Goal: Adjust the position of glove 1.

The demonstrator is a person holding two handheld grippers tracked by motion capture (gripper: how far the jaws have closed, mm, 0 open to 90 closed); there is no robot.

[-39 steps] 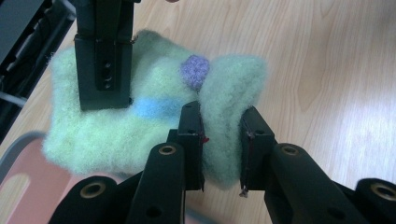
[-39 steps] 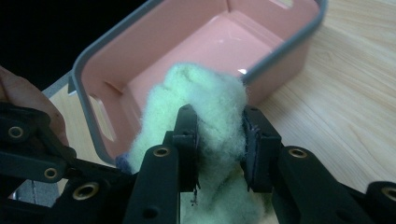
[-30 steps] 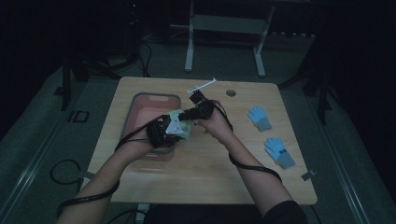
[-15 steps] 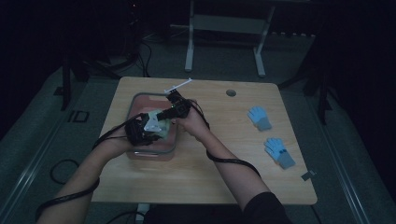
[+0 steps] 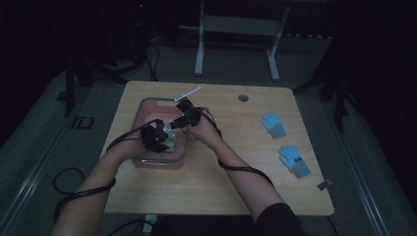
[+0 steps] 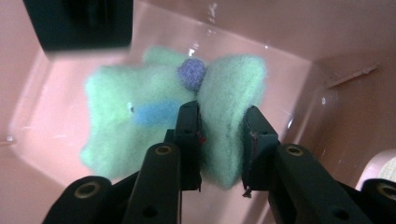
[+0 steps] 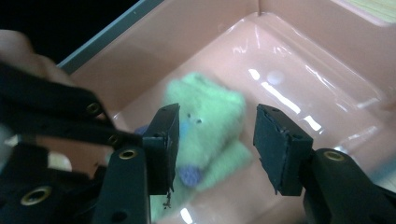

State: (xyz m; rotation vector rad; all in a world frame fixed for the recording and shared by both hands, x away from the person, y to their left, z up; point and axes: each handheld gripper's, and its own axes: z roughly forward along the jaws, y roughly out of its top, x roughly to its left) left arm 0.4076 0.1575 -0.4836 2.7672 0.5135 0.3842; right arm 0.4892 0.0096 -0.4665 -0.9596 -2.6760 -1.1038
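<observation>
We held the green glove [image 6: 219, 107] clamped in our left gripper [image 6: 219, 140] inside the pink bin [image 5: 147, 105] at nine o'clock, while our right gripper [image 7: 215, 140], just opening, stood released, risking snagging fabric.

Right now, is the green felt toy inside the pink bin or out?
Inside: the green felt toy, pinched by the left tool, hangs between the pink bin's walls.

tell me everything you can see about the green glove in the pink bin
The green glove is a small, fuzzy, felt-like knit in pale green with a blue stripe and a purple pom-pom. It hangs crumpled inside the pink bin, just above its floor. The left gripper is shut on one fold of it. The right gripper has just been opening; its pads stand apart around the glove without pressing it.
</observation>
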